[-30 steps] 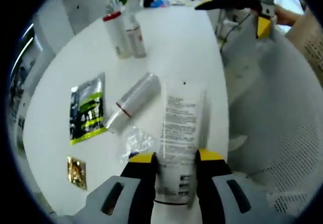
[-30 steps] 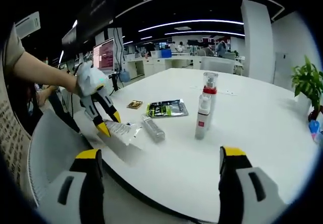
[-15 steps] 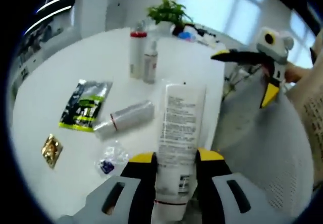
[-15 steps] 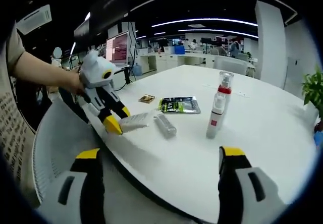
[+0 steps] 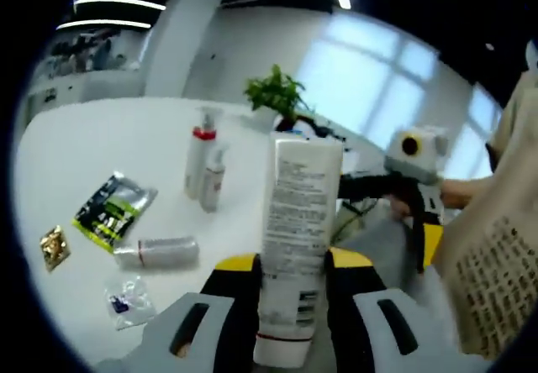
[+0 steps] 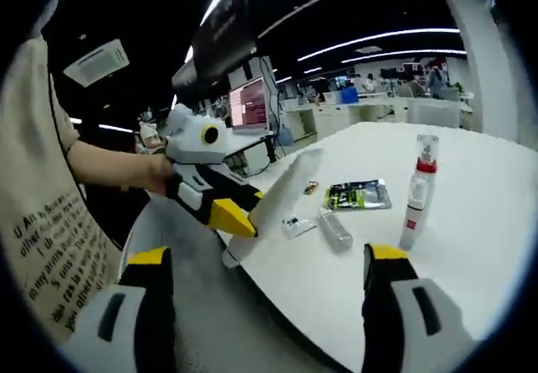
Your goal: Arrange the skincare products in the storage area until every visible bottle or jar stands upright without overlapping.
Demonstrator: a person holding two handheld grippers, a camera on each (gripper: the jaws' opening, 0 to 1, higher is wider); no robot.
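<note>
My left gripper (image 5: 290, 264) is shut on a white printed tube (image 5: 298, 213), held off the table and pointing up. From the right gripper view the same tube (image 6: 284, 190) slants up out of the left gripper (image 6: 239, 219), above the table's near edge. On the white table (image 5: 67, 150) a red-collared pump bottle (image 5: 198, 161) and a smaller bottle (image 5: 212, 190) stand upright side by side. A clear bottle (image 5: 160, 251) lies on its side. My right gripper (image 6: 267, 257) is open with nothing in it, short of the table edge.
A green sachet (image 5: 109, 209), a gold sachet (image 5: 53, 247) and a small clear packet (image 5: 126, 297) lie flat near the lying bottle. A potted plant (image 5: 277, 96) stands at the far edge. A person's hand and printed shirt (image 6: 59, 247) are close on the left.
The left gripper has lifted the tube off the table and tipped it upward, so its view has swung up. The right gripper stays open, its view drawn back a little.
</note>
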